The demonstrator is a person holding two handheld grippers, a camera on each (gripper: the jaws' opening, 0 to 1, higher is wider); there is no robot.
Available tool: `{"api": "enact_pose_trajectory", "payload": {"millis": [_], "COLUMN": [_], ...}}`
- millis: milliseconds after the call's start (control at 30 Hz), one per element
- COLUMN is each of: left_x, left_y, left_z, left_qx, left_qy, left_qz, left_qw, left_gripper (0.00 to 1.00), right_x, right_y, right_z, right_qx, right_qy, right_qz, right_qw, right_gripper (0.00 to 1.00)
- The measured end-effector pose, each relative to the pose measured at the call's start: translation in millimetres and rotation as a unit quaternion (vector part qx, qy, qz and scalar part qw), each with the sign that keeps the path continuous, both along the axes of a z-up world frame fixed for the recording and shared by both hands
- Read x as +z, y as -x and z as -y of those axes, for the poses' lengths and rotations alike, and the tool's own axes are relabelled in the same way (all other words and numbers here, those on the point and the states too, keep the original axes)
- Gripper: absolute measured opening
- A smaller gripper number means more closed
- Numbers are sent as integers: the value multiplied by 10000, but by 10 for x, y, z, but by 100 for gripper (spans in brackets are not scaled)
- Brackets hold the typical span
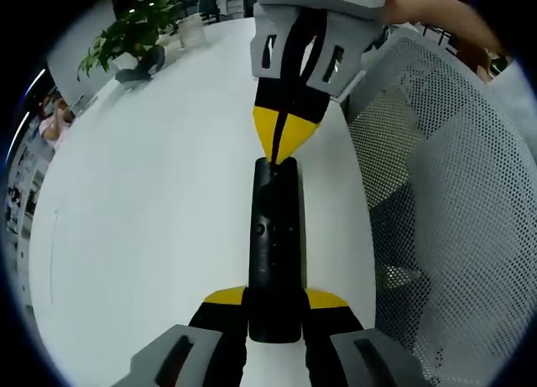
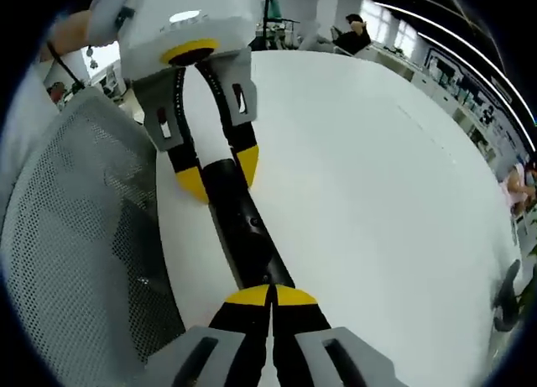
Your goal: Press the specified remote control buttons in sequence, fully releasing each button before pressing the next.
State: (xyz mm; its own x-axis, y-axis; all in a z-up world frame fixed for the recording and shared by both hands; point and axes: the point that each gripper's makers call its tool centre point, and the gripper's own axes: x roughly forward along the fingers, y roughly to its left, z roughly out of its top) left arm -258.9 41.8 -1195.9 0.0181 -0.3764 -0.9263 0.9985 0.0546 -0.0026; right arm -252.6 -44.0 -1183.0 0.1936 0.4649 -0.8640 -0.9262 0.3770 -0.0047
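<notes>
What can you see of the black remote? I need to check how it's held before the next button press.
The remote is a slim, matte black bar, plastic by its look, with a small round button near mid-length and faint flat keys below it. It lies lengthwise over the white table near the edge by a white mesh chair. The left gripper clamps one end between its yellow-tipped jaws. The right gripper, jaws together, has its tips at the other end, seemingly touching it.

We look close along the remote control (image 1: 275, 253) (image 2: 246, 227) from opposite ends; both views share the white table (image 1: 159, 202) (image 2: 369, 177).
</notes>
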Motion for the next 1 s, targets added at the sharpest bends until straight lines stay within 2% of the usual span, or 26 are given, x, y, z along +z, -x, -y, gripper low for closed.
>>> {"api": "enact_pose_trajectory", "payload": {"millis": [67, 200, 300, 533, 633, 667, 767, 833, 933, 1000], "left_x": [2, 1, 1, 1, 2, 3, 1, 0, 1, 2], "left_y": [2, 1, 3, 2, 1, -5, -8, -1, -2, -3], "left_z": [-1, -3, -4, -5, -6, -7, -2, 4, -3, -6], "left_qx": [4, 23, 23, 2, 6, 1, -31, -62, -49, -28], "left_qy": [-7, 15, 16, 25, 46, 57, 11, -52, -57, -19], "left_qz": [1, -2, 1, -4, -13, -36, -76, -54, -45, -50], "left_qw": [10000, 10000, 10000, 10000, 10000, 10000, 10000, 10000, 10000, 10000], "left_gripper": [23, 23, 23, 23, 23, 23, 23, 23, 23, 23], "right_x": [7, 34, -19, -9, -23, -26, -19, -18, -9, -5], "right_y": [-2, 8, 31, 19, 18, 22, 5, 11, -5, -8], "right_z": [-29, -105, -102, -107, -114, -118, -110, -104, -103, -110], "right_qx": [135, 248, 414, 572, 873, 870, 501, 490, 270, -31], "right_qy": [55, -28, 158, 243, 440, 447, 313, 257, 108, -106], "right_qz": [164, 165, 140, 228, 368, 391, 460, 525, 457, 308], "right_qw": [9998, 9996, 9989, 9978, 9945, 9944, 9972, 9971, 9985, 9995], "right_gripper": [0, 0, 0, 0, 0, 0, 0, 0, 0, 0]}}
